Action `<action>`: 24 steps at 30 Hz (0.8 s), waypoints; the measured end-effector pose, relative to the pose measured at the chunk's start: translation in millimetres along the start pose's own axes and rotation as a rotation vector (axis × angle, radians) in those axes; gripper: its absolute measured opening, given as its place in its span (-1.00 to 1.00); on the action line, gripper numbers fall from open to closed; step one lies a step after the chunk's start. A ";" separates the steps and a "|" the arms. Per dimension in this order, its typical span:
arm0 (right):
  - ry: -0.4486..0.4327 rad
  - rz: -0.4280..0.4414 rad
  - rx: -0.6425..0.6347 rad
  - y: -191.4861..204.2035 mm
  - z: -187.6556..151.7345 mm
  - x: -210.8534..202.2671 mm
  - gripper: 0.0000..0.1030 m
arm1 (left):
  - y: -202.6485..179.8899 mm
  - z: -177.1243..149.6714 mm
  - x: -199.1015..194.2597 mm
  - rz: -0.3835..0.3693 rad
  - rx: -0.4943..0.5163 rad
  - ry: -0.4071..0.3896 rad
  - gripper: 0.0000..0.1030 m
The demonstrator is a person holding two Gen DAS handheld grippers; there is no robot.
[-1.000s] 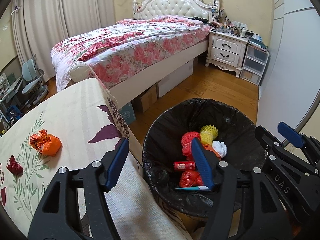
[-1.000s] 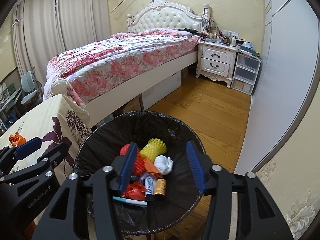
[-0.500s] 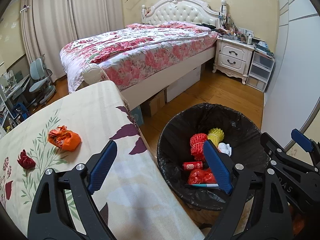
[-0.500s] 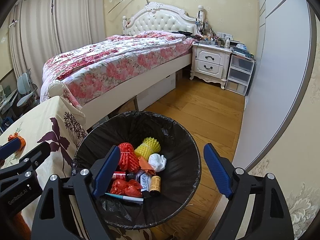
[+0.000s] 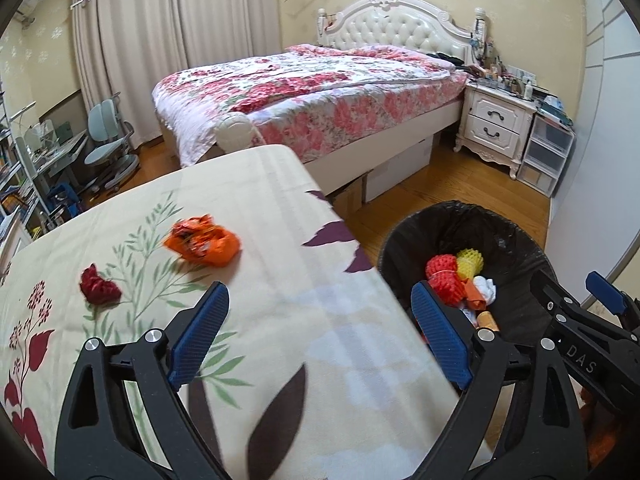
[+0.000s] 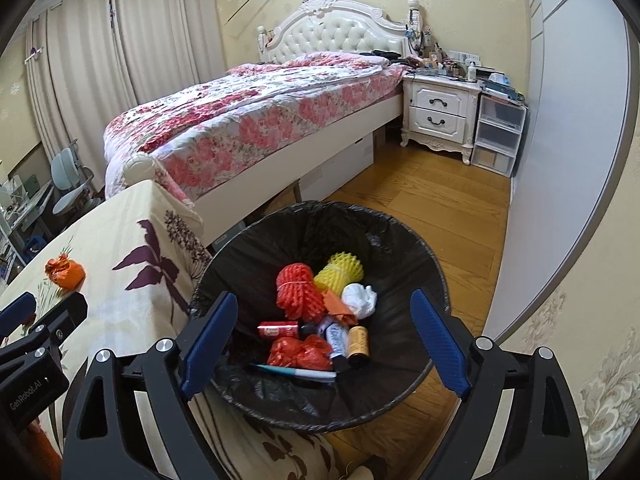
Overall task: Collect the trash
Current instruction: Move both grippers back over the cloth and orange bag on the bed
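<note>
A crumpled orange wrapper (image 5: 204,246) and a small dark red scrap (image 5: 99,291) lie on the floral tablecloth (image 5: 280,208). My left gripper (image 5: 318,340) is open and empty above the table's right part, short of the wrapper. A bin lined with a black bag (image 6: 320,224) stands on the floor beside the table and holds red and yellow foam nets, a white wad, a red bag, a pen and small bottles. My right gripper (image 6: 324,348) is open and empty above the bin. The wrapper also shows in the right wrist view (image 6: 66,272).
A bed with a pink floral cover (image 5: 320,92) stands behind the table. A white nightstand (image 5: 496,124) and clear drawers (image 5: 548,152) stand at the back right. A desk chair (image 5: 108,140) is at the far left. A white wardrobe (image 6: 568,120) flanks the wood floor.
My left gripper has swung left from over the bin to over the table and opened wider. My right gripper has opened wider over the bin.
</note>
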State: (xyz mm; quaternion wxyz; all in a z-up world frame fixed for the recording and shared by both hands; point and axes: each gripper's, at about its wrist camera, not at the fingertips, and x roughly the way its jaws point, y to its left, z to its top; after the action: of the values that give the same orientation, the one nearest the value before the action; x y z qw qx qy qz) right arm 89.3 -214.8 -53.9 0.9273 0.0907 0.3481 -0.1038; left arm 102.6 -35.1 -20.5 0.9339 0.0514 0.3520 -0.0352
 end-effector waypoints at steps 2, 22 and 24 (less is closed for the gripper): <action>0.010 0.017 -0.006 7.0 -2.9 -0.2 0.66 | 9.4 -2.7 -2.2 0.016 -0.010 0.004 0.76; 0.117 0.257 -0.210 127.9 -31.6 -7.1 0.66 | 135.7 -43.1 -17.9 0.178 -0.171 0.071 0.76; 0.114 0.263 -0.253 141.8 -32.7 -7.7 0.66 | 148.5 -46.3 -18.9 0.196 -0.188 0.076 0.76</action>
State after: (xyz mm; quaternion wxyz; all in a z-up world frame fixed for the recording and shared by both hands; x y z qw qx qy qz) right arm 99.4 -69.5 -59.4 0.9155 0.0238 0.3957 0.0682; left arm 73.3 118.4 -32.0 0.9195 -0.0010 0.3823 0.0915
